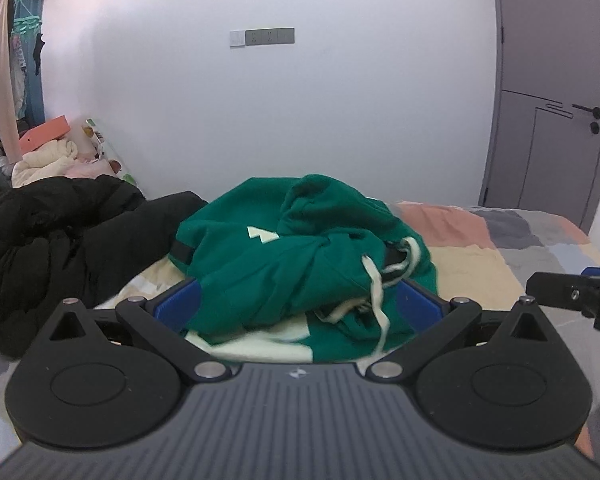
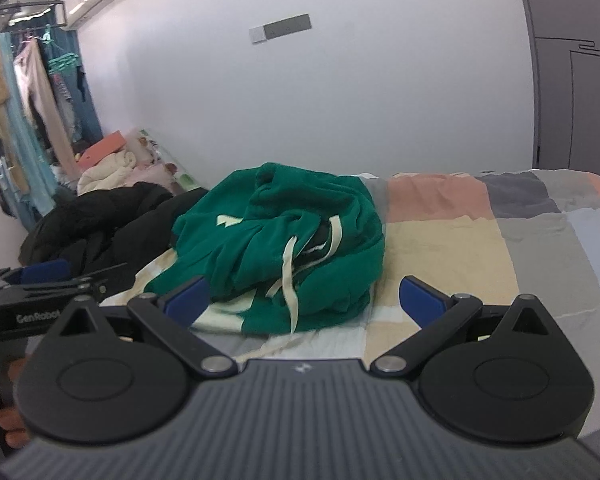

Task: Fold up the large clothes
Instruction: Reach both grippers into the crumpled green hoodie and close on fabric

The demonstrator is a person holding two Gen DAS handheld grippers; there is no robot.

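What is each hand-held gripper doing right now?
Left hand-held gripper: open, holding nothing, at the green hoodie.
Right hand-held gripper: open, holding nothing.

Green hoodie (image 1: pixel 284 264), crumpled heap, cream drawstrings (image 1: pixel 374 292) trailing, on patchwork bed, unfolded

Black jacket (image 1: pixel 60 248) cut off at left edge; hoodie (image 1: pixel 300 256) underside hidden.

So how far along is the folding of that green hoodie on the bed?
Nothing looks folded yet: the green hoodie lies in a crumpled heap on the patchwork bedspread, drawstrings loose. In hand: nothing, though the left gripper and right gripper are open just short of it. Left: spreading it flat and folding it, and perhaps the black jacket beside it.
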